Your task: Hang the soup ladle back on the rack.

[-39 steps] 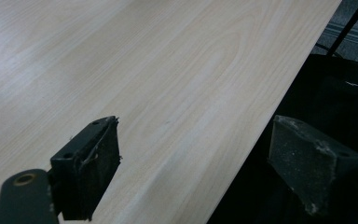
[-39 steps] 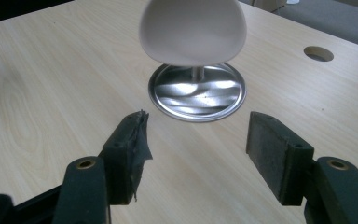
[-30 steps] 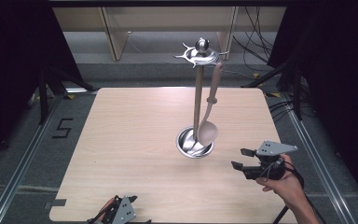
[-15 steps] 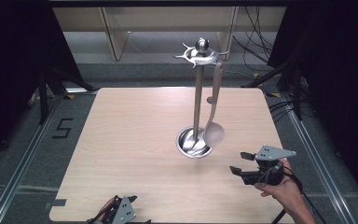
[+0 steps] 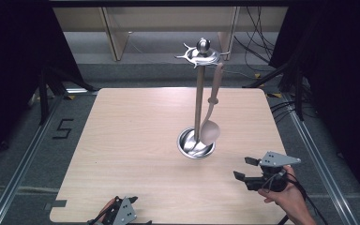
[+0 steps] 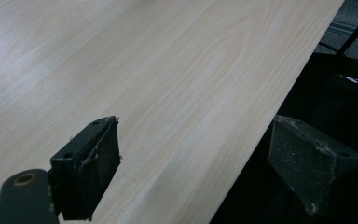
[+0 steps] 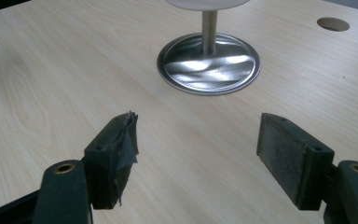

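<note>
On the floor left of the table, a taped "5", no other legible writing

The right gripper sits in the person's right hand at the near right, pointing left and away; its fingers have just been opening and stand wide apart with nothing between them. The left gripper rests low at the near edge, fingers also spread, empty.
</note>
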